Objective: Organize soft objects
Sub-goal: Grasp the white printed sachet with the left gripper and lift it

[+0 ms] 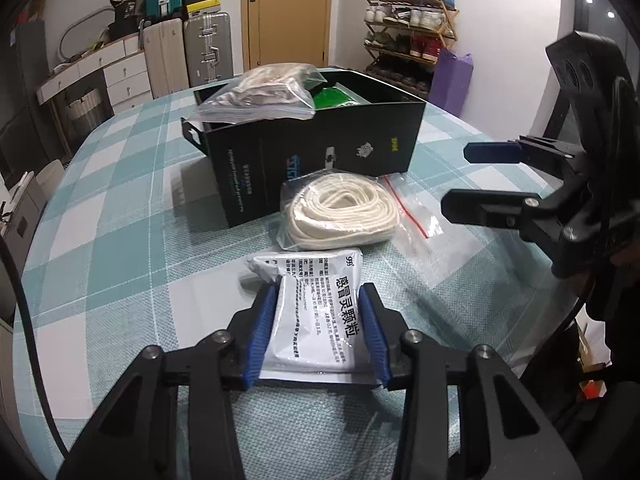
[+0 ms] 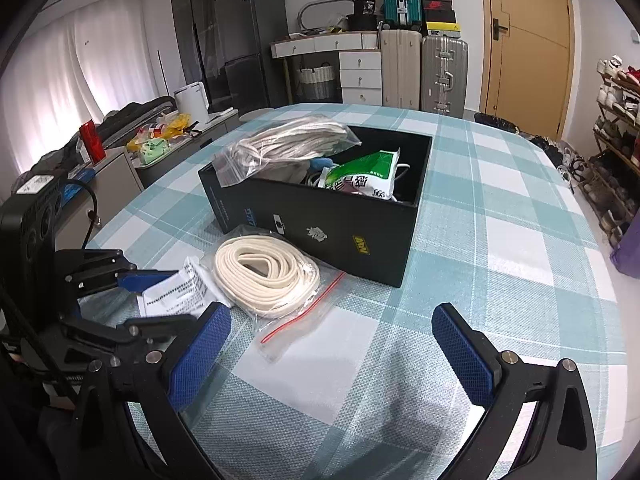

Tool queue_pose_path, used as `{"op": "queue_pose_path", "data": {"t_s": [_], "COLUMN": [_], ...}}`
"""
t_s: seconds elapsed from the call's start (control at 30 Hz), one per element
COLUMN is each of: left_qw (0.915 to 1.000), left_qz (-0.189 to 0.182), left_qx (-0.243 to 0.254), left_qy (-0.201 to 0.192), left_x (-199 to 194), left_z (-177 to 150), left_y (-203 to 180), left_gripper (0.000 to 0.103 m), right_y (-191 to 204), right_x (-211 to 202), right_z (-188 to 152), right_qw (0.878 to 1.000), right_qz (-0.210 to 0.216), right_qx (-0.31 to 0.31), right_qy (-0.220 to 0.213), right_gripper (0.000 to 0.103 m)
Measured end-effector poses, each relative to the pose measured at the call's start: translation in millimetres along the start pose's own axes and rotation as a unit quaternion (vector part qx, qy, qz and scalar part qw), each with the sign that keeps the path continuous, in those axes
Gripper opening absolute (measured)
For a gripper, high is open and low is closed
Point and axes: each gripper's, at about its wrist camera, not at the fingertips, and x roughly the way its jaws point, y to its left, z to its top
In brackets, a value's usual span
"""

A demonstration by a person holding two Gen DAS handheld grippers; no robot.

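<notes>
My left gripper [image 1: 318, 300] is shut on a white medicine sachet [image 1: 316, 312] with black print, low over the checked tablecloth; the sachet also shows in the right wrist view [image 2: 176, 292]. Beyond it lies a clear zip bag of cream cord [image 1: 340, 210], also in the right wrist view [image 2: 266, 274]. Behind that stands an open black box [image 1: 320, 144] holding a green-and-white packet [image 2: 360, 176] and a zip bag of grey cord [image 2: 280, 144] resting on its rim. My right gripper [image 2: 332, 332] is open and empty, right of the cord bag.
The table [image 2: 500, 240] has a teal and white checked cloth. Suitcases [image 2: 424, 68], white drawers and a wooden door stand beyond the far edge. A shoe rack [image 1: 408, 32] and a purple bag are at the right.
</notes>
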Motion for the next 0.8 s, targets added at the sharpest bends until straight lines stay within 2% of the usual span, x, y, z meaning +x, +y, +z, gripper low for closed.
{"op": "queue_pose_path", "data": {"t_s": [0.33,0.8], "left_qw": [0.9995,0.9954], "left_qz": [0.004,0.034], "left_qx": [-0.029,-0.082], "left_qy": [-0.009,-0.034], "left_x": [-5.0,-18.5], "left_z": [3.3,6.9], "left_y": [15.4,50.9], "left_gripper": [0.041,0.041], "right_y": [1.3,27.5], "right_x": [2.5,9.1], "right_z": [-0.5,10.6], "right_qw": [1.0,0.998], "right_qz": [0.0,0.006], "right_qx": [-0.003,-0.067], "right_qy": [0.002,0.0], "right_gripper": [0.102,0.102]}}
